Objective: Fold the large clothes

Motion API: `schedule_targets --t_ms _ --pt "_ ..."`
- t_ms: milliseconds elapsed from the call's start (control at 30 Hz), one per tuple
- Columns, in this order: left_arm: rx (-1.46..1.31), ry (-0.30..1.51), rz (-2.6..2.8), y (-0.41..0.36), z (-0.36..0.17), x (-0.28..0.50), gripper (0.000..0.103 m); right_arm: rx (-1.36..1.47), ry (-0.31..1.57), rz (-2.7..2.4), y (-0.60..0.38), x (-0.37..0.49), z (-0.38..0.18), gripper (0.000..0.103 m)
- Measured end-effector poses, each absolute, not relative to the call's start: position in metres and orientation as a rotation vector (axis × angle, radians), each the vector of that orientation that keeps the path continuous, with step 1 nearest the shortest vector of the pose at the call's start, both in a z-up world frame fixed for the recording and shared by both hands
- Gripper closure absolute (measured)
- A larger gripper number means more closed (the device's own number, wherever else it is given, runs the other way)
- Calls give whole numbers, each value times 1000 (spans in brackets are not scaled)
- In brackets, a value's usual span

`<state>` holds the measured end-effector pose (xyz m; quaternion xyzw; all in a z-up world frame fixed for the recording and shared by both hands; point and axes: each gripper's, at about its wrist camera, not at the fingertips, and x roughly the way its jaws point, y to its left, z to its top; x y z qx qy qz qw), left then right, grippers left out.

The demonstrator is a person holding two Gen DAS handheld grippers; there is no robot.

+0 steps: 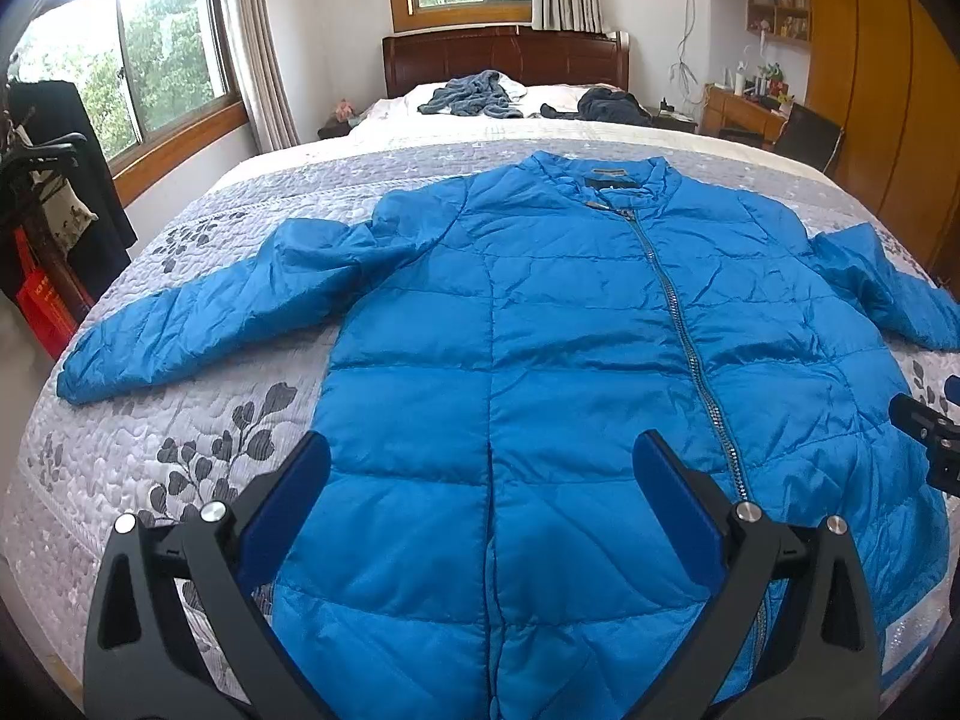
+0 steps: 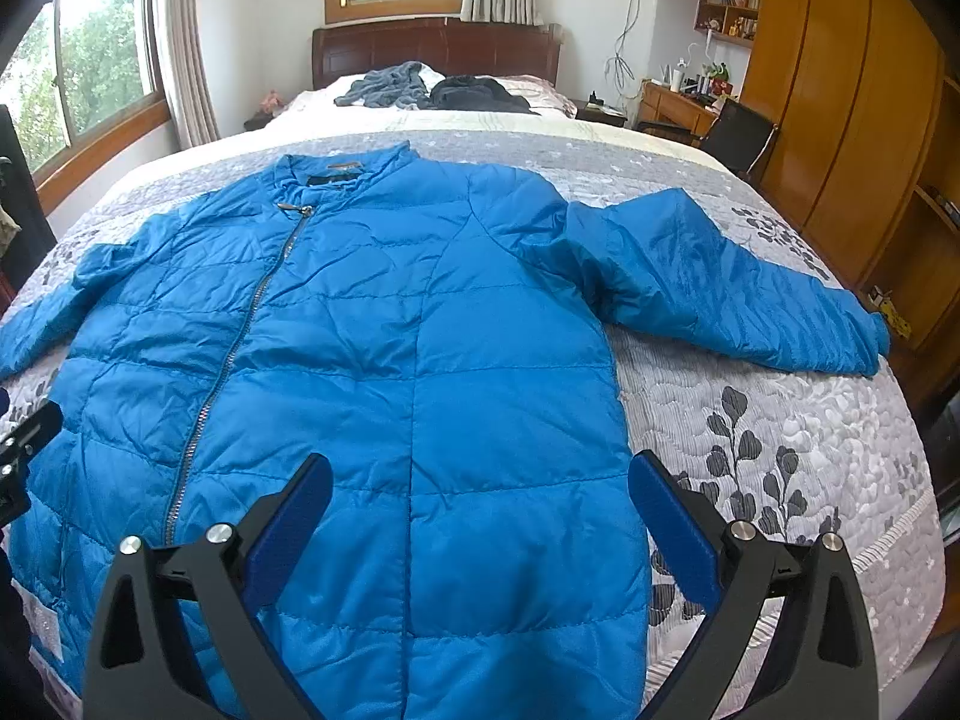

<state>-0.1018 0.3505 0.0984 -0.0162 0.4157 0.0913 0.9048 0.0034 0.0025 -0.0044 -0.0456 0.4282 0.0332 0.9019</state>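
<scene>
A bright blue quilted jacket [image 1: 540, 360] [image 2: 372, 360] lies flat and zipped on the bed, collar towards the headboard, both sleeves spread outwards. My left gripper [image 1: 480, 474] hovers open above the jacket's lower left half, nothing between its blue pads. My right gripper [image 2: 480, 480] hovers open above the lower right half, its right finger over the quilt beside the hem. The left sleeve [image 1: 198, 318] reaches the bed's left edge; the right sleeve [image 2: 732, 294] reaches towards the right edge. The right gripper's tip shows at the left wrist view's right border.
The bed's grey leaf-patterned quilt [image 1: 180, 450] [image 2: 780, 450] carries the jacket. Two dark garments [image 1: 474, 96] [image 2: 474, 93] lie near the headboard. A clothes rack with a red bag [image 1: 42, 312] stands left; wooden wardrobes [image 2: 840, 120], a desk and chair stand right.
</scene>
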Motion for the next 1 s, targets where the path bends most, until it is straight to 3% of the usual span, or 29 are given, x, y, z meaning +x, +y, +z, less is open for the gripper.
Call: schedule_targets --t_ms 1000 --pt "-26 863 187 350 96 -101 3 -89 891 63 2 5 -8 4"
